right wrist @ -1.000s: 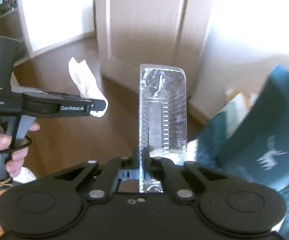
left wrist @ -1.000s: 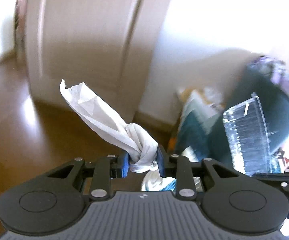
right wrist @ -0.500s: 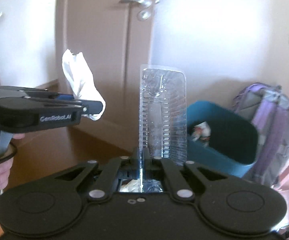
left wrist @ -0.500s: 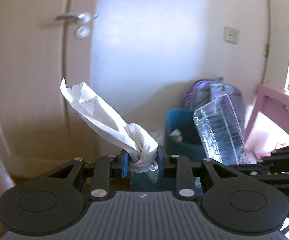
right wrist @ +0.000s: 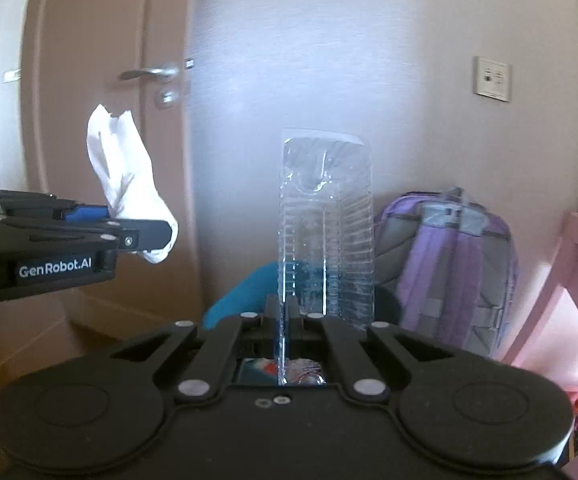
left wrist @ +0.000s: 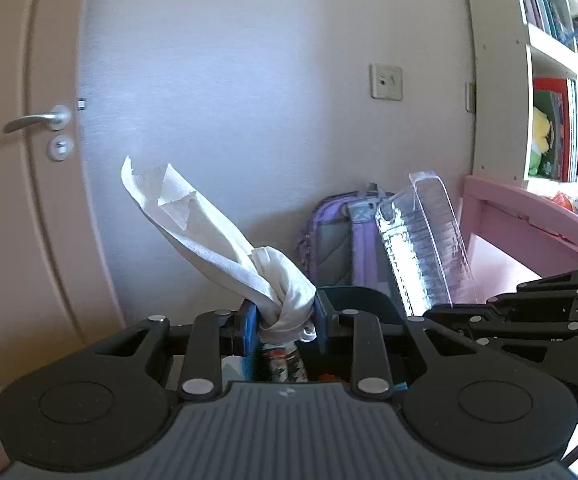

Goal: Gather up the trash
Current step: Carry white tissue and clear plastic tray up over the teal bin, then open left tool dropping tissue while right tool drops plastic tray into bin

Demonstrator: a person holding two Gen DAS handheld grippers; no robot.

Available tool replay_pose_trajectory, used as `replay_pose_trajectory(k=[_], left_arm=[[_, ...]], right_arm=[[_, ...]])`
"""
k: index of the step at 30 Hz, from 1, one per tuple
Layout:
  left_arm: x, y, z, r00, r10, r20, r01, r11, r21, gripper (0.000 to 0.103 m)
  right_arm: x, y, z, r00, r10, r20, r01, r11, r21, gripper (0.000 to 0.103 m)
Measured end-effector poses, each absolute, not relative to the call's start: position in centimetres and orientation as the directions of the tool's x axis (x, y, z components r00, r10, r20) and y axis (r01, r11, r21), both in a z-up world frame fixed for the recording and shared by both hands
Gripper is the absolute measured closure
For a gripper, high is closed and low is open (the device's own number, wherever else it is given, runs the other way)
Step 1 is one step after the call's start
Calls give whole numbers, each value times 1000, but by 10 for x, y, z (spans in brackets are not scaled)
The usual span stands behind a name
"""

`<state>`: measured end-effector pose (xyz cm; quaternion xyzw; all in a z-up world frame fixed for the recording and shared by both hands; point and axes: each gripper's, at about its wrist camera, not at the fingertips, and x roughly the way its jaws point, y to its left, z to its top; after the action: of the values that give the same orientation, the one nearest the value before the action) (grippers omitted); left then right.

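My left gripper [left wrist: 285, 316] is shut on a twisted white paper tissue [left wrist: 217, 240] that sticks up to the left; the same tissue [right wrist: 123, 176] shows at the left of the right wrist view. My right gripper [right wrist: 283, 316] is shut on the edge of a clear ribbed plastic tray [right wrist: 325, 224], held upright; that plastic tray [left wrist: 425, 248] appears right of the tissue in the left wrist view. A teal bin [right wrist: 241, 292] sits just below both grippers, with colourful wrappers [left wrist: 283, 364] visible inside between the fingers.
A purple backpack [right wrist: 453, 264] leans on the wall behind the bin. A beige door [left wrist: 21, 160] with a metal handle is to the left. A pink desk [left wrist: 529, 224] and white bookshelves [left wrist: 549, 80] stand at the right.
Both grippers have come closer to and above the teal bin, which has slid down under the fingers. The view has tilted up toward the wall. Both grips are unchanged.
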<state>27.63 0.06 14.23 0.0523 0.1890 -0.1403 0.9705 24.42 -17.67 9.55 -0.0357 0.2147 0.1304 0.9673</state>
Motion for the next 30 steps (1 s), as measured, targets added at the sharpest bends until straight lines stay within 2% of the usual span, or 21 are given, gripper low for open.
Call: replay_pose_trajectory(k=[9, 16, 25, 30], left_arm=[[341, -43, 115, 811, -282, -513, 343, 939, 27, 76], [388, -56, 72, 752, -226, -620, 307, 951, 26, 75], [435, -63, 39, 690, -192, -698, 301, 953, 36, 75], [450, -62, 20, 645, -198, -738, 293, 956, 0, 75]], right_arm=[[273, -202, 75, 883, 189, -429, -207, 978, 4, 102], [299, -202, 44, 858, 231, -459, -242, 970, 36, 102], [318, -193, 19, 831, 249, -498, -273, 962, 25, 102], [328, -186, 10, 818, 243, -521, -285, 959, 0, 102]])
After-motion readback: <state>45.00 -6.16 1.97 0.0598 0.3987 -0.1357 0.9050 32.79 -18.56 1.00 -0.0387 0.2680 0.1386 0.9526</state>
